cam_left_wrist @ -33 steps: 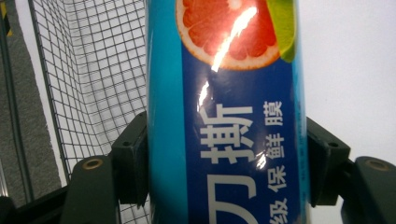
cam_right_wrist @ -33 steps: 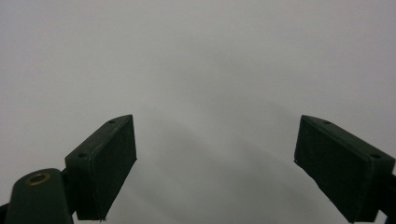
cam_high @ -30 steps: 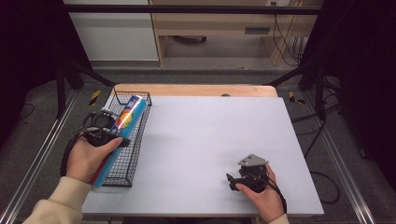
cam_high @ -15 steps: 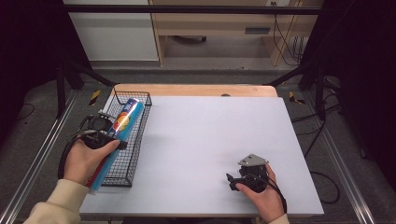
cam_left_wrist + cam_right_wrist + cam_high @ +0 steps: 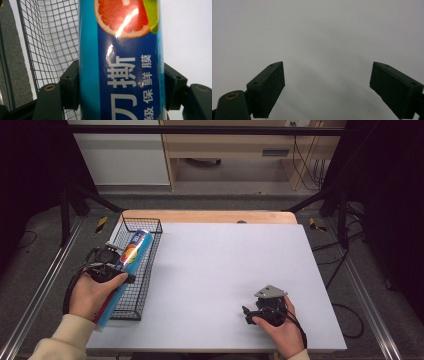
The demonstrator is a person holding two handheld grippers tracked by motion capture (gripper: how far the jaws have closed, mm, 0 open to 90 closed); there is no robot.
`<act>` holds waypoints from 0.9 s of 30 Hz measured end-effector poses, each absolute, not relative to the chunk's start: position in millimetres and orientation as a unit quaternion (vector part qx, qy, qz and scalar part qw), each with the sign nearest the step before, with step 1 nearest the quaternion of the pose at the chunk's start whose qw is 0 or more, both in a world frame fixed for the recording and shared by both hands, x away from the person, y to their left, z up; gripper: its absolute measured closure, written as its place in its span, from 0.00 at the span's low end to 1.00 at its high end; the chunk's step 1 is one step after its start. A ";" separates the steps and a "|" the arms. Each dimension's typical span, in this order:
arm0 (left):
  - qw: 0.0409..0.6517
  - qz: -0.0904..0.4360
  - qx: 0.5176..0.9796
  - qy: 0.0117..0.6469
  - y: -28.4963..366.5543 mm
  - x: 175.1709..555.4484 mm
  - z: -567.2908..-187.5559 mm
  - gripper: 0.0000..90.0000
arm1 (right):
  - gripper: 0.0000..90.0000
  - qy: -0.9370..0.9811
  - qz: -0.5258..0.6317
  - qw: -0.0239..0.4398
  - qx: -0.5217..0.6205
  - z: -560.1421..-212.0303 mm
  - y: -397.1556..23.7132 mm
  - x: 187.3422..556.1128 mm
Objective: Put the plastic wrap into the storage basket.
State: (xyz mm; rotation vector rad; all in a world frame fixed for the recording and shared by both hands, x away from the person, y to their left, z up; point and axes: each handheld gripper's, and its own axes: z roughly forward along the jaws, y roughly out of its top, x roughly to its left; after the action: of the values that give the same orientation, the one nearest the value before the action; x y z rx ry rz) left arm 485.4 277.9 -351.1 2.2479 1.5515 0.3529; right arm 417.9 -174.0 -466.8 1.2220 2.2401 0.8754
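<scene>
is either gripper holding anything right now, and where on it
The left gripper is shut on the blue box, its jaws clamping the long sides partway along it, over the wire basket. The right gripper is open, holding nothing.

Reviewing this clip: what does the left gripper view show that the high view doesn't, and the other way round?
Left gripper view alone: the print on the blue tube, a grapefruit slice and white characters, and both black jaws pressed against the tube's sides. High view alone: the whole white table, the right gripper resting low near its front edge, both hands, and the floor beyond. Both: the tube held by the left gripper over the wire basket, with white tabletop beside it.
</scene>
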 end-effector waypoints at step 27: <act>0.176 0.112 0.798 0.566 286.0 509.7 -361.1 0.35 | 0.14 0.815 0.312 0.214 0.440 -469.4 -172.0 418.2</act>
State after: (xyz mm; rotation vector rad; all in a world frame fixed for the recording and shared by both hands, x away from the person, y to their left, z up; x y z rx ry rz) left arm 509.7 286.0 -361.1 2.2589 1.6028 0.3183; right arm 418.2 -172.0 -469.4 1.2198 2.2600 0.8656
